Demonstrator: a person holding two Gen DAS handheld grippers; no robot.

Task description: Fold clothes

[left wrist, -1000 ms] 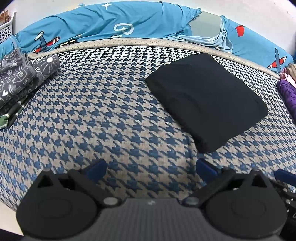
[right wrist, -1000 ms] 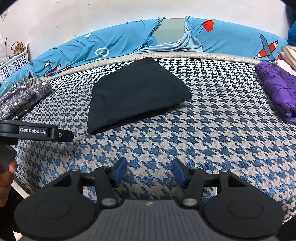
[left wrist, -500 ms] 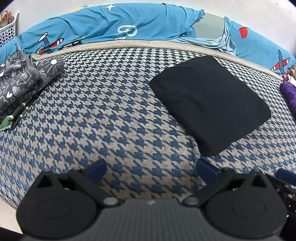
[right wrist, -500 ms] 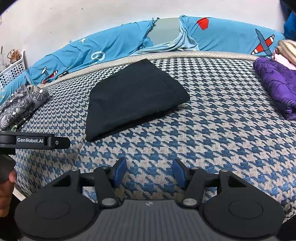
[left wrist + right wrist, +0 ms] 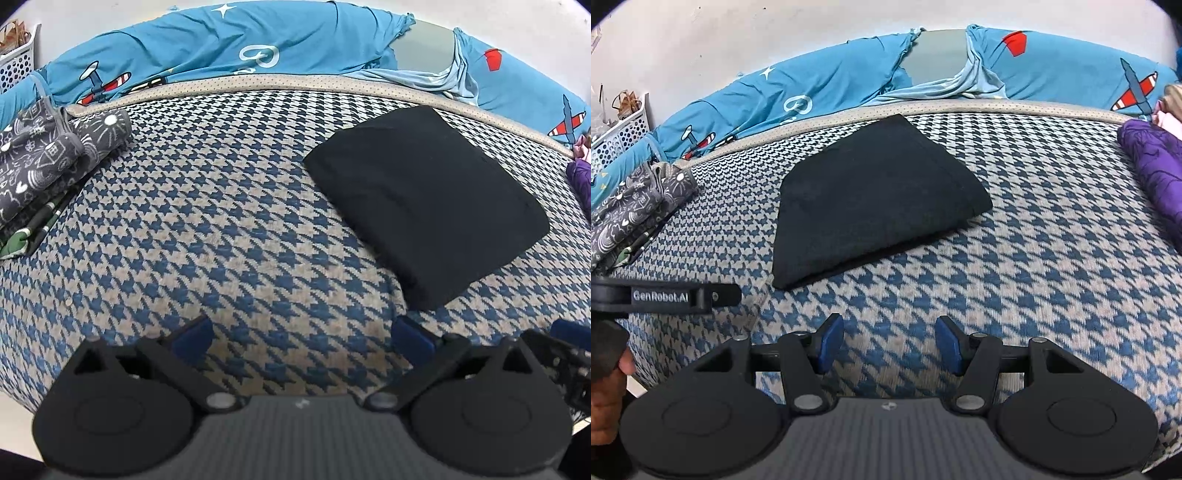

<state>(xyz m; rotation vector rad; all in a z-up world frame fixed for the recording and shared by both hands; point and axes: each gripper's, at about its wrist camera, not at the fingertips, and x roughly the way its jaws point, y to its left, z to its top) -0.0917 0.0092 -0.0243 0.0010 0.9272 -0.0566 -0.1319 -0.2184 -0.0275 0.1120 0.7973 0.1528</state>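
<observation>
So over the last second not much has changed really: both views have crept a touch closer and lower over the bed, and the black garment (image 5: 424, 199) hasn't shifted at all. It's sitting as a neat flat folded rectangle on the houndstooth cover (image 5: 221, 229), up around 1 o'clock from the left gripper (image 5: 301, 338) and about 12 o'clock, slightly left, from the right gripper (image 5: 888, 345). My read is this piece already lies folded, so either it's done or it could take one more fold, can't settle that from here. Both tongs are spread apart with nothing between them, the left one wider than the right, both hovering low over the near edge of the bed and pointing forward across it. Grey patterned clothes (image 5: 44, 155) are stacked at 10 o'clock, a purple garment (image 5: 1156, 166) off at 2 o'clock.
</observation>
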